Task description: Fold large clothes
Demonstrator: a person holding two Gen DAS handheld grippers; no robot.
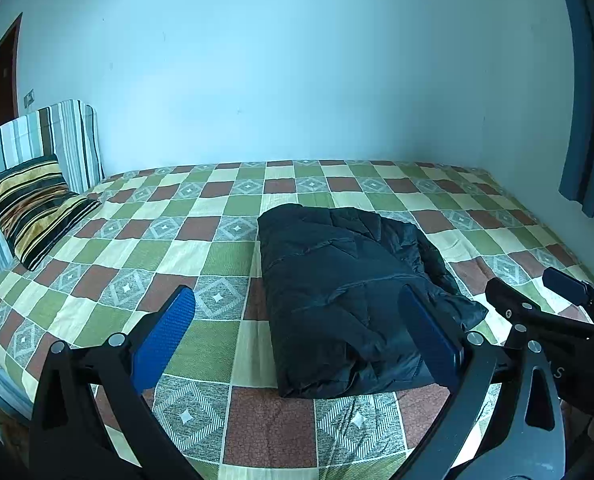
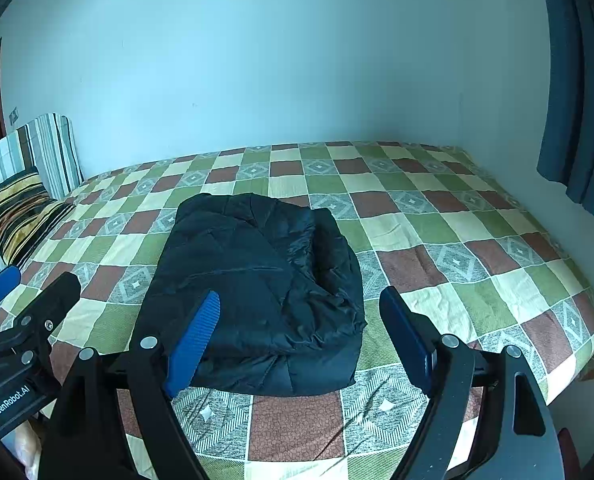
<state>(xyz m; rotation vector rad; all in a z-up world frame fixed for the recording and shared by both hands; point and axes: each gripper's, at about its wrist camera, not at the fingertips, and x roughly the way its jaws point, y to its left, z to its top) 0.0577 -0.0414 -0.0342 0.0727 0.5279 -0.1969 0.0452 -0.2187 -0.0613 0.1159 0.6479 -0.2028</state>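
A black padded jacket (image 1: 329, 248) (image 2: 257, 260) lies folded into a thick, roughly square bundle on the checked bedspread (image 1: 137, 240) (image 2: 457, 220), near the bed's front edge. My left gripper (image 1: 297, 292) hovers just in front of the bundle's near left part, open, its blue pads (image 1: 165, 340) wide apart and gripping nothing. My right gripper (image 2: 301, 296) hovers beside it at the bundle's near right corner, also open and not holding anything. Each wrist view catches the other gripper at its edge: the right gripper (image 1: 533, 284) and the left gripper (image 2: 37, 278).
A striped pillow (image 1: 33, 208) (image 2: 15, 208) leans on a striped headboard (image 1: 65, 132) at the bed's left end. A pale wall runs along the far side. Blue curtains (image 1: 589, 120) (image 2: 577, 120) hang at the right. A dark door (image 1: 3, 76) is far left.
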